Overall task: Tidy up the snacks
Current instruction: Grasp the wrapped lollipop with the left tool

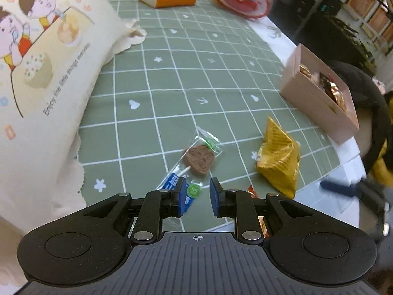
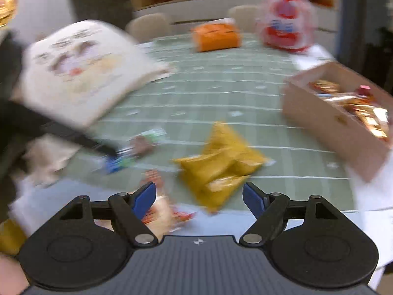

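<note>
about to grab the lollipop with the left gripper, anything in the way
Nothing visible: the left gripper is open right over the lollipop wrapper's near end. The yellow bag lies apart, to its right.

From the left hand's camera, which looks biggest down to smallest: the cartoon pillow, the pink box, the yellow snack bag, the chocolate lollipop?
1. Cartoon pillow, by far the largest.
2. Pink box.
3. Yellow snack bag, though it lies nearer the camera, so its gap to the box is unsure.
4. Chocolate lollipop, smallest.
</note>
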`<state>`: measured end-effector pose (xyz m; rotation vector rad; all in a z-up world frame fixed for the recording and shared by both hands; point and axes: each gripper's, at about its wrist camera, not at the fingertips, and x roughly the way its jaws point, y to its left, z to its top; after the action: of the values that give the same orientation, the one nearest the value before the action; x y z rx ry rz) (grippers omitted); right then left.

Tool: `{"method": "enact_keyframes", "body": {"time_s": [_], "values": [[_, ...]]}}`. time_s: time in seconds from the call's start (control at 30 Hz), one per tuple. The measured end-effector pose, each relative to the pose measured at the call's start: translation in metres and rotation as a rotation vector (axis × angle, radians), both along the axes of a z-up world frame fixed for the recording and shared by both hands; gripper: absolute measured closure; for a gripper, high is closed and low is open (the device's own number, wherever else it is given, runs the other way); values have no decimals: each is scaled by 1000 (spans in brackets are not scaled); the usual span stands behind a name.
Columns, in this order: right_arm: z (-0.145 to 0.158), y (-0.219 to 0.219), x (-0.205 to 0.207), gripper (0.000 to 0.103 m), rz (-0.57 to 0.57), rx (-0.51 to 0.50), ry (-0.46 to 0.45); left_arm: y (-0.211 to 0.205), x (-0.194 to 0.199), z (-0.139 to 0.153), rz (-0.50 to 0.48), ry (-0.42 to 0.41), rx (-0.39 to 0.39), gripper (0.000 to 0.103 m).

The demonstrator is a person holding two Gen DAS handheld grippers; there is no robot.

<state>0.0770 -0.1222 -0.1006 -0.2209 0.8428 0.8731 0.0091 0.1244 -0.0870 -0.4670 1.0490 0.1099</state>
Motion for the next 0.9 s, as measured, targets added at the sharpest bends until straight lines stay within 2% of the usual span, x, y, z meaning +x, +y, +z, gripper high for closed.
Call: {"method": "enact_keyframes", "body": {"time_s": [0.1,0.17,0.23,0.33,0.43,0.5,0.6,0.7,0.73,0.8,0.9], "values": [[-2,13,-15,24,101,-50,30,-3,2,-7,-35,17,-90,79],[-7,19,-21,24,124,-83,40,-13,1,-10,-72,17,-86,79],[-14,19,-24,24,109,-133,22,-21,0,-12,-87,14,-85,79],[-19,8,-20,21,14,-203,-52,-27,2,-13,-89,5,-93,79],[-17,-4,-9,21,-101,-244,-91,-32,5,-9,-105,-10,-58,79],[-16,-11,-2,21,-154,-231,-79,-31,6,-6,-110,-28,-29,79],[-20,-21,7,21,-215,-180,-21,-26,7,1,-115,-75,95,79],[-29,-30,19,21,-283,-133,93,-18,14,0,-135,-82,181,79],[-33,-34,22,18,-306,-114,135,-17,17,-2,-150,-81,191,79],[-34,-38,22,17,-336,-69,148,-19,26,-5,-205,-76,232,79],[-35,-39,21,14,-350,-55,151,-27,39,-12,-306,-63,292,77]]}}
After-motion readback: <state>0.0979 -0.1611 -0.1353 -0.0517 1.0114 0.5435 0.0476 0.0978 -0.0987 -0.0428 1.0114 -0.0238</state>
